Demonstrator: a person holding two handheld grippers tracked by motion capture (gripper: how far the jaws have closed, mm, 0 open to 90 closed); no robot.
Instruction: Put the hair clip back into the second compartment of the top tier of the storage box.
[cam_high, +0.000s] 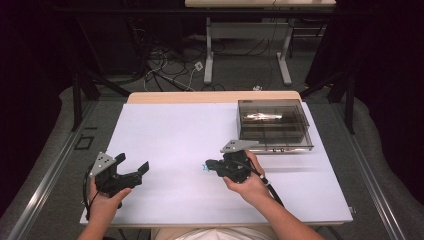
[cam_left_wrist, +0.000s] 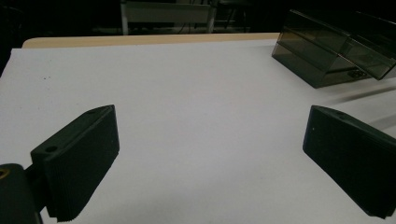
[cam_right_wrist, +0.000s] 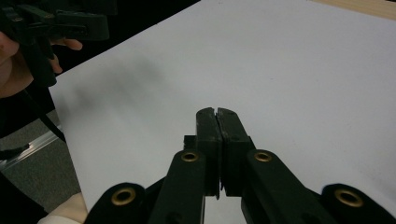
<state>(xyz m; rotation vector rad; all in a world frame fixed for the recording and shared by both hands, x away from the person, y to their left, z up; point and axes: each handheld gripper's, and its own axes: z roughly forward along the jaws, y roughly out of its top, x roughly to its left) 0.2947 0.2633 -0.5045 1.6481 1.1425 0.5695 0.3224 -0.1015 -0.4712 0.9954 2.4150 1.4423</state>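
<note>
Smooth white tabletop (cam_high: 175, 140): left hand-held gripper (cam_high: 134, 171) gapes, ribbed pads empty; right hand-held gripper (cam_high: 208, 165) clenched.

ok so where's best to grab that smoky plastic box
Probably the thin front lip along the smoky box on its near edge, coming in level from the person's side with the open left gripper. The box lies flat and looks too wide to span, while that lip juts toward the bare table.

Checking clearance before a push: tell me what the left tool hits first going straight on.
Probably the bare white tabletop; the left tool seems aimed slightly down, and the smoky box sits right of its line.
</note>
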